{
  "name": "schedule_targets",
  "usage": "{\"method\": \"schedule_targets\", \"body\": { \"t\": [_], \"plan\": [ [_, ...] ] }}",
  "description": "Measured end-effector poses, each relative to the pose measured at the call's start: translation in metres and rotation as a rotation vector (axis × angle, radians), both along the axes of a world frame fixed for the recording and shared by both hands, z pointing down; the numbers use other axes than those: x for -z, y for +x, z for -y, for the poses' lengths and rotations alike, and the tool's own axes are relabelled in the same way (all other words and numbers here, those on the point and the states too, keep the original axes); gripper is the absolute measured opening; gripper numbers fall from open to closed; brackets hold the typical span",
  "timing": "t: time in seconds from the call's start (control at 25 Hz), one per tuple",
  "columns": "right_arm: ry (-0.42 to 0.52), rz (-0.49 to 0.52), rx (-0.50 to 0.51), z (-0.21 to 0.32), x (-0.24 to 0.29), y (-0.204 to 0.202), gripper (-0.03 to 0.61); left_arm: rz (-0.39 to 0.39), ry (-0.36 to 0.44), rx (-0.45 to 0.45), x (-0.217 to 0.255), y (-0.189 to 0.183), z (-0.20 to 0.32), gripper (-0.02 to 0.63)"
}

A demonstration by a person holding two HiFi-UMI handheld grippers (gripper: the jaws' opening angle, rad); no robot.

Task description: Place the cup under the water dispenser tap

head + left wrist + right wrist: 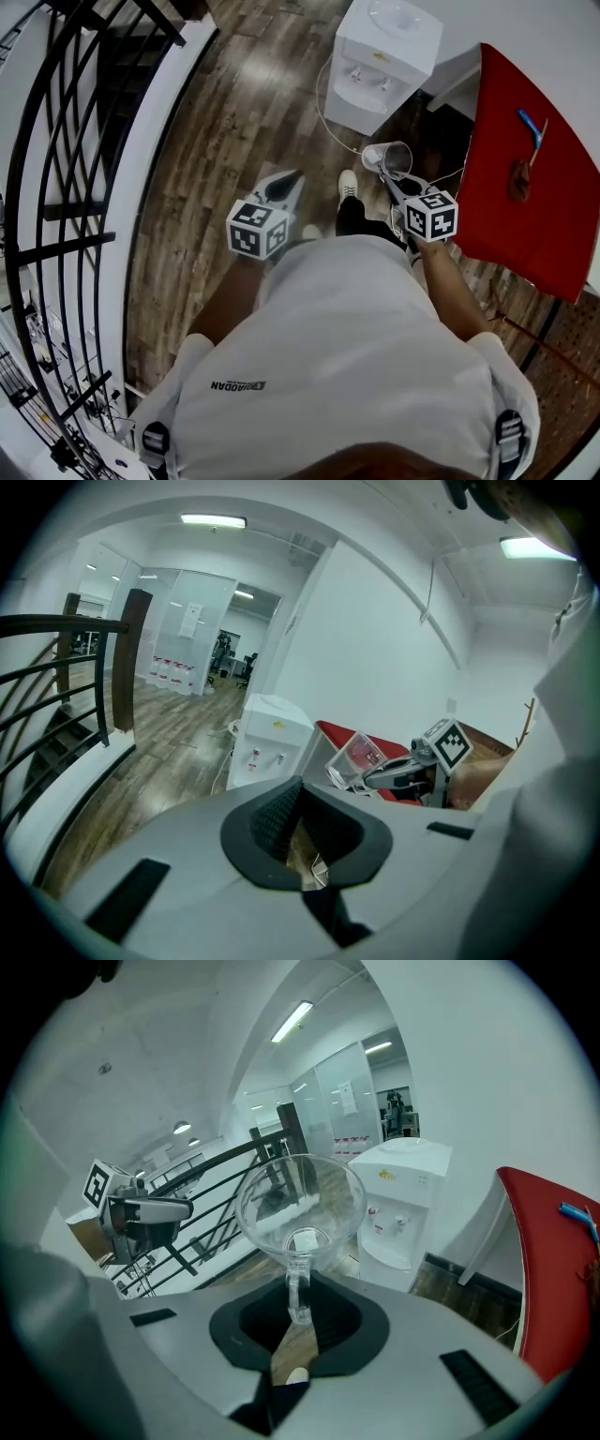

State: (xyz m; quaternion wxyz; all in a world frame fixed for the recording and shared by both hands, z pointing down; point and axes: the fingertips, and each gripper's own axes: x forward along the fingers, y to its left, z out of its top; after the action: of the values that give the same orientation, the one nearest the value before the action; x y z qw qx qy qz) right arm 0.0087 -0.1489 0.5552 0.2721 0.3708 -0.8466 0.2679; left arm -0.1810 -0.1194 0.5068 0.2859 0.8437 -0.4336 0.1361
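Observation:
A clear cup (394,159) with a handle hangs over the wooden floor, a short way in front of the white water dispenser (384,52). My right gripper (387,178) is shut on the cup's handle. In the right gripper view the cup (300,1206) tilts away from the gripper (298,1309), with the dispenser (403,1199) beyond it to the right. My left gripper (289,181) is shut with nothing in it, left of the cup. The left gripper view shows its tips (298,789) together, and beyond them the dispenser (272,742) and the cup (356,758).
A red table (525,159) stands to the right with a blue item (531,127) on it. A black stair railing (66,141) runs along the left. A white cable (328,122) lies on the floor beside the dispenser.

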Motion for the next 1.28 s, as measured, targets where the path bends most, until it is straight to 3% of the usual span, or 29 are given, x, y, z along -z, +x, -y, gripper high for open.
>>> {"method": "schedule_targets", "body": {
  "t": [0.56, 0.76, 1.28],
  "plan": [
    [-0.094, -0.050, 0.028, 0.109, -0.070, 0.024, 0.044, 0.083, -0.013, -0.049, -0.022, 0.048, 0.113, -0.003],
    [-0.154, -0.070, -0.017, 0.158, -0.139, 0.035, 0.044, 0.114, -0.043, -0.049, -0.041, 0.060, 0.145, -0.003],
    [-0.360, -0.302, -0.063, 0.226, -0.321, 0.069, 0.044, 0.177, -0.222, -0.044, -0.102, 0.073, 0.164, -0.003]
  ]
}}
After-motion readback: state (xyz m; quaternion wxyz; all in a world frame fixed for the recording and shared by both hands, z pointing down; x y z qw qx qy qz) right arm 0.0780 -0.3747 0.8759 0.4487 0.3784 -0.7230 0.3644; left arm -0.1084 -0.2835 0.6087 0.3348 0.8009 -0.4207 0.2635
